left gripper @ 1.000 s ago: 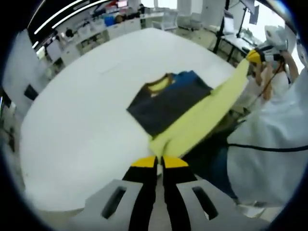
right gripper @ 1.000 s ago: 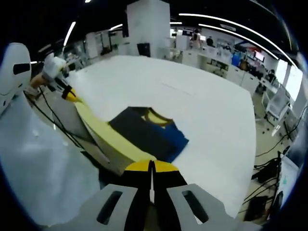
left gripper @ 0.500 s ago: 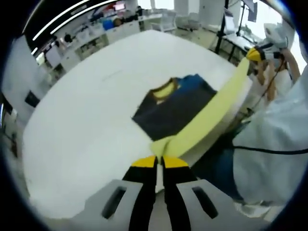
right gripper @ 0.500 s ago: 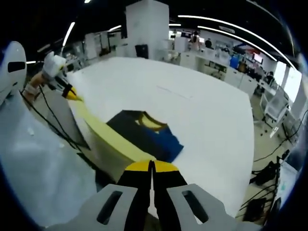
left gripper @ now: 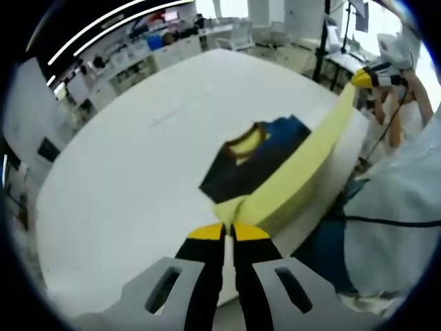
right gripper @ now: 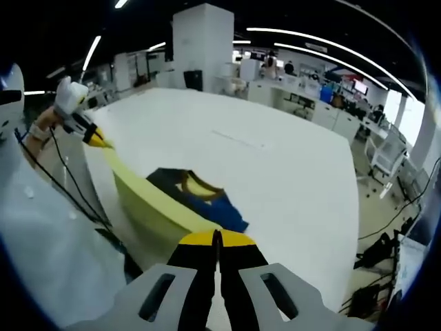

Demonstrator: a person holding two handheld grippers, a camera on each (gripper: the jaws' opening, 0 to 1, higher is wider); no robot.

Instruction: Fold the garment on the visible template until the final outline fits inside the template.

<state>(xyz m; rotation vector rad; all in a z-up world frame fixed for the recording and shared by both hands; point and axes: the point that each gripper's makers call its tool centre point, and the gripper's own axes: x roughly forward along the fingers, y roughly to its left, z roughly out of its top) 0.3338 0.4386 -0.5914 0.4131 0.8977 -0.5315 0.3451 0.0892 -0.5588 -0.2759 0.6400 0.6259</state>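
Fold half done, yellow edge held up

The left gripper (left gripper: 228,233) and right gripper (right gripper: 217,239) are each squeezed tight on the garment's (left gripper: 258,162) yellow edge, stretched between them. Past it, at 12 o'clock, the dark part lies on the white table (left gripper: 131,172). The held part is not yet laid down.

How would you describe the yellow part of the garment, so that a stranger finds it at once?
Look at the large white table; near its edge lies a dark garment with a blue patch. The yellow band rises from it, stretched taut between the left gripper and the right gripper. It alone is pale yellow and lifted off the table.
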